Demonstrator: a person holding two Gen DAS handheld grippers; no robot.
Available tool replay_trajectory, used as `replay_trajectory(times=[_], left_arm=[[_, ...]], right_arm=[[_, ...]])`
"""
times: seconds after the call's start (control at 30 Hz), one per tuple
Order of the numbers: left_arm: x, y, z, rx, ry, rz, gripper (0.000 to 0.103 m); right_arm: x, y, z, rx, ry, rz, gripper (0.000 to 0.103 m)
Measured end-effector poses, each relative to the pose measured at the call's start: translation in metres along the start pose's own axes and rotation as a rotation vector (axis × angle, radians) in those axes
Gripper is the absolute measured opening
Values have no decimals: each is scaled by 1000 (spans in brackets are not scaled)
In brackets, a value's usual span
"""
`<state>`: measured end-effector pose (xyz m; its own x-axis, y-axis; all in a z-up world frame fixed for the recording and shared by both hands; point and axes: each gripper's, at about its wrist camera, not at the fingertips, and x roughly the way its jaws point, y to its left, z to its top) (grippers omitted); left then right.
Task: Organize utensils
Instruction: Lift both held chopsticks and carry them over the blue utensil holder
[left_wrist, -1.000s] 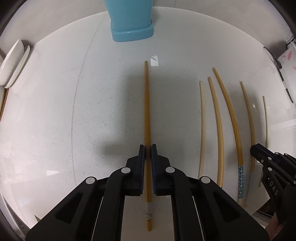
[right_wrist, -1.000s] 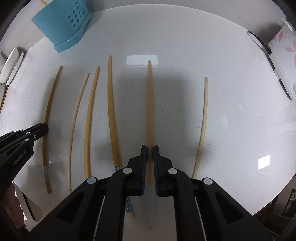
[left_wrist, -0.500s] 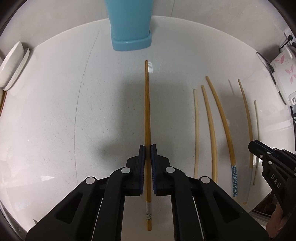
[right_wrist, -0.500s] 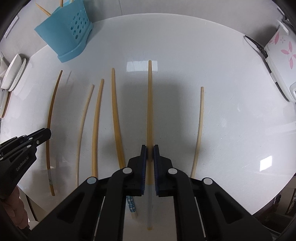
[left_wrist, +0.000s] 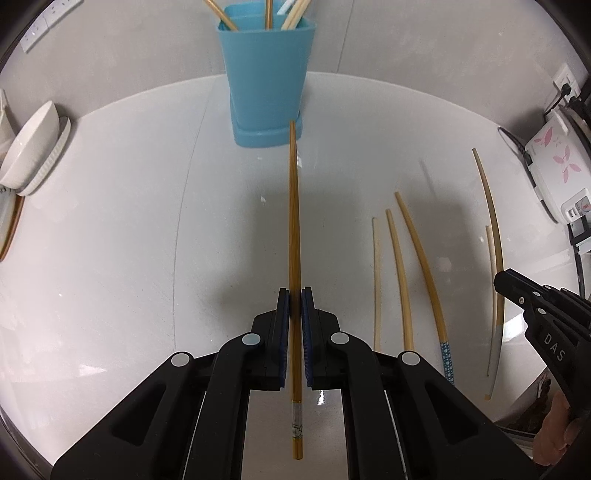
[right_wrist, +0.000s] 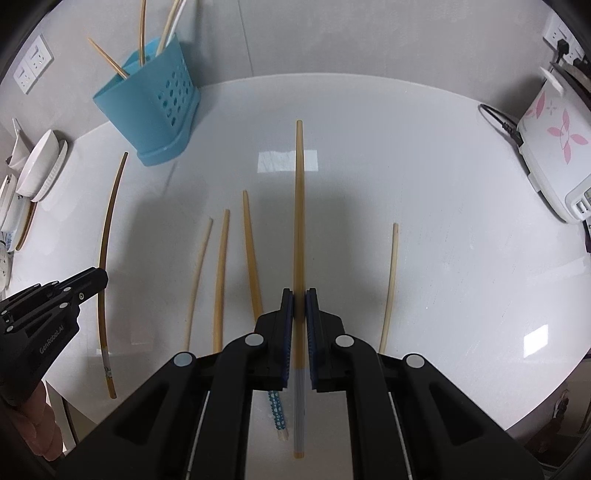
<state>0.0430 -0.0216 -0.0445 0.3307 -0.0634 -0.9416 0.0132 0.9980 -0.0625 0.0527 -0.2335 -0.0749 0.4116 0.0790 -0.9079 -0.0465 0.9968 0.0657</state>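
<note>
My left gripper (left_wrist: 295, 295) clamps a dark chopstick (left_wrist: 294, 221) whose length aims at the blue holder (left_wrist: 266, 74) straight ahead; my right gripper (right_wrist: 299, 295) pinches a paler chopstick (right_wrist: 299, 221), holder far left

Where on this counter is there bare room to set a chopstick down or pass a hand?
Free: the wide patch between the stacked bowls and the loose chopsticks, and between the rightmost chopstick and the rice cooker. Crowded: the row of chopsticks and around the blue holder.
</note>
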Motion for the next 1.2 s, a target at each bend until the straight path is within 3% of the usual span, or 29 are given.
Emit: replay_trajectory(times=[1.2], left_arm=[[-86,-5,43,-3,-213,-21,6]], right_arm=[[-84,33,60,-41,-274,76,6]])
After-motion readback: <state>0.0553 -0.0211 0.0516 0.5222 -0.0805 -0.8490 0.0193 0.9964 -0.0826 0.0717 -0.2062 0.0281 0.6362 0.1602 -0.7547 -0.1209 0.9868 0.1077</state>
